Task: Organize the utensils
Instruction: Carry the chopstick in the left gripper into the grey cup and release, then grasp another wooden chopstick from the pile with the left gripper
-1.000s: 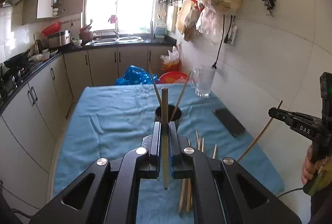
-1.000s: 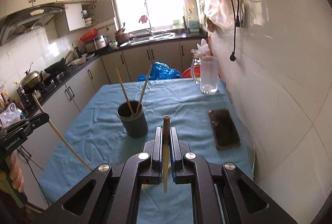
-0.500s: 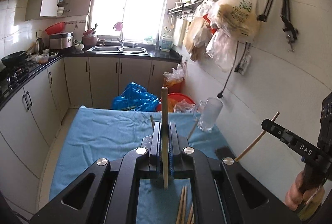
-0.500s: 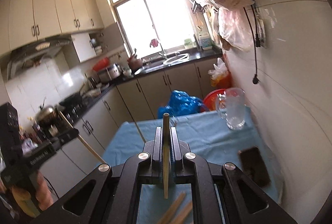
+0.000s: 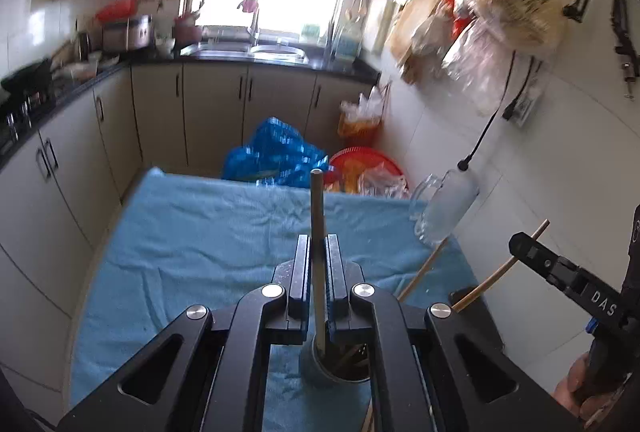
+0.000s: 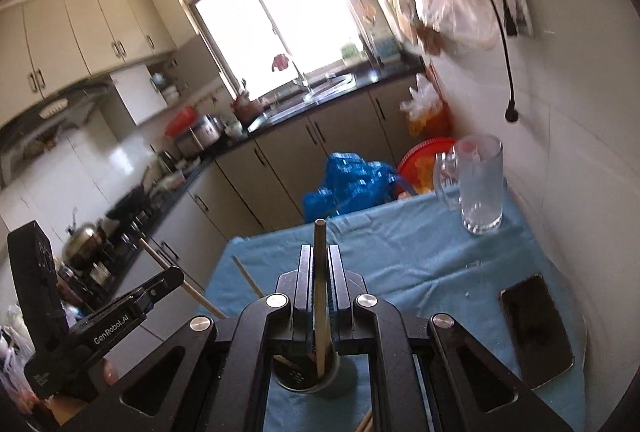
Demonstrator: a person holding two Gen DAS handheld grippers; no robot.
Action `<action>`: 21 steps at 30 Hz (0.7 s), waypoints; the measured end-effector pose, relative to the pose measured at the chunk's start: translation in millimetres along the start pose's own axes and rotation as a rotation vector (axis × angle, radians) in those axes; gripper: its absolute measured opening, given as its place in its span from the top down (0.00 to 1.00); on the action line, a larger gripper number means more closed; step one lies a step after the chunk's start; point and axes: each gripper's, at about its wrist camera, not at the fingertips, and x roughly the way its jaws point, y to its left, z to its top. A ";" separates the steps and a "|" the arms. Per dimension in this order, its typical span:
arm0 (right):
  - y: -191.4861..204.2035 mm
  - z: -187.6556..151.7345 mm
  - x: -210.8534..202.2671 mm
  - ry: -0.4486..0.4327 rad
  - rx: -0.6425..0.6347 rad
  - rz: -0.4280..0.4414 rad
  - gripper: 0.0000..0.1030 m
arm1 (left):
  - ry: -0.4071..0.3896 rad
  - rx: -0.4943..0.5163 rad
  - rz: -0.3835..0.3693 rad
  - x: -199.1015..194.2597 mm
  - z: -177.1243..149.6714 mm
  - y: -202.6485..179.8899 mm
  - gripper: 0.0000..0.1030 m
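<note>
Left wrist view: chopstick (image 5: 318,232) clenched in left jaws, tip over cup (image 5: 336,372). Right jaws likewise grasping chopstick (image 6: 321,272). Insertion step judged; release over cup needed next.

The dark cup's (image 5: 320,368) base sits hidden behind the left hand-held gripper (image 5: 319,272).

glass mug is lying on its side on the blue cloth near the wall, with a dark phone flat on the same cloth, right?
Not quite. The glass mug is standing upright on the blue cloth near the wall, not lying on its side; the right wrist view shows it clearly. The dark phone does lie flat on the same cloth.
</note>
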 end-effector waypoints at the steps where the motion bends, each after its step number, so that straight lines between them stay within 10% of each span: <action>1: -0.9 -2.8 7.8 0.019 -0.006 -0.005 0.93 | 0.016 -0.011 -0.004 6.5 -2.8 3.2 0.94; 6: -8.6 -15.0 37.8 0.076 -0.018 -0.045 0.92 | 0.034 -0.038 -0.010 13.0 -8.0 11.6 0.94; 11: -12.1 -17.3 43.6 0.071 -0.023 -0.056 0.57 | 0.009 -0.048 -0.018 -2.0 -8.1 15.8 0.70; 21: -16.1 -18.2 -18.9 0.024 -0.043 -0.070 0.49 | -0.077 -0.016 -0.002 -74.0 -25.3 18.9 0.60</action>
